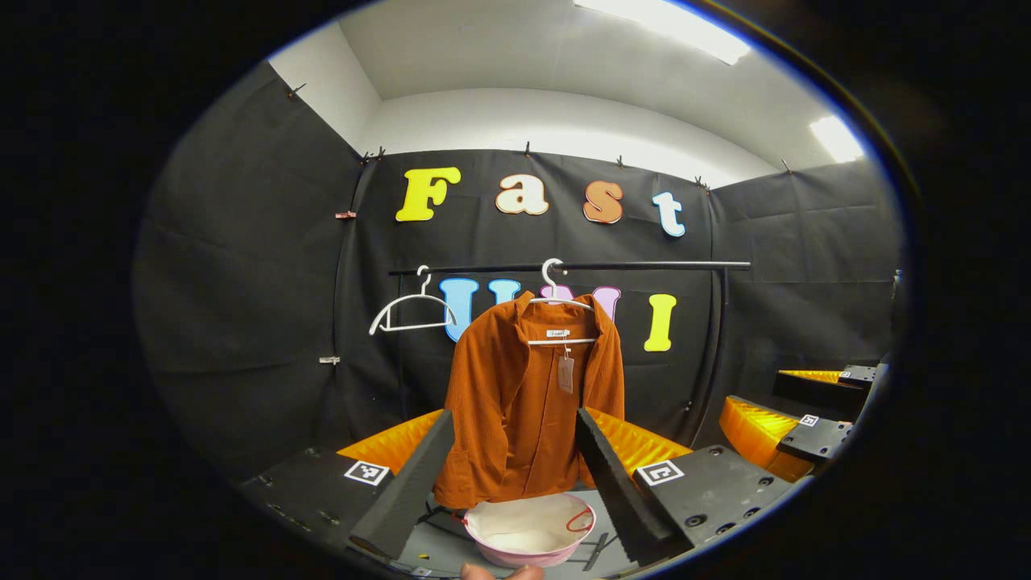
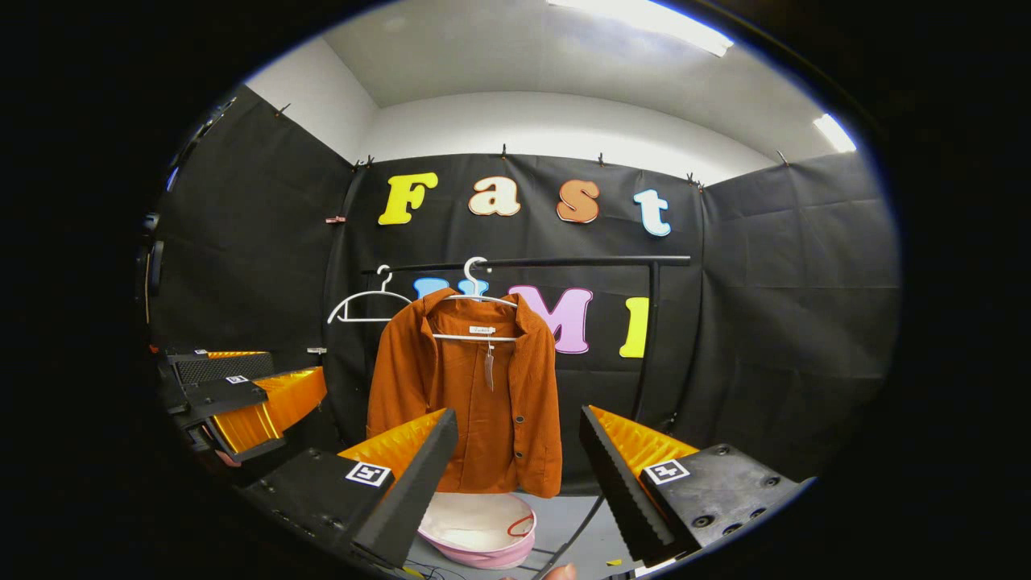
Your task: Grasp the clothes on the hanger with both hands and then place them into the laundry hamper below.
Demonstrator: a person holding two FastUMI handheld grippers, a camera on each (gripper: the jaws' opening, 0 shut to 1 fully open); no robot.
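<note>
Rust-orange corduroy shirt [image 1: 527,403] hangs on a white plastic hanger [image 1: 560,310] from the black horizontal rail [image 1: 644,265], with a paper tag dangling at the collar opening. A 2nd white hanger [image 1: 407,310], bare, hangs on the same rail to one side of it. Directly beneath the shirt's hem sits the pink-rimmed, white-lined laundry hamper [image 1: 527,532] on the grey floor, mouth upward.

Left gripper [image 1: 515,463]: jaws spread wide, nothing between them; the shirt is framed in the gap but stands well apart from the fingertips. Right gripper [image 2: 515,459]: likewise wide open and empty, with the shirt ahead of it, slightly off to one side. In the left gripper view the right gripper [image 1: 793,427] appears at the far edge; in the right gripper view the left gripper [image 2: 233,403] appears at the opposite edge. No contact with the garment by either tool.

Assessment: the task appears to be at its approach step; no grasp has been made and the shirt is fully on its hanger.

Requirement for the next move, as judged: both grippers advance toward the shirt, 1 to each shoulder or front panel, and close on the cloth only, not on the hanger bar. The garment must then be lifted or drawn off the hanger arms. The collar may catch on the hanger. The hamper lies straight below, so a plain lowering should serve.
</note>
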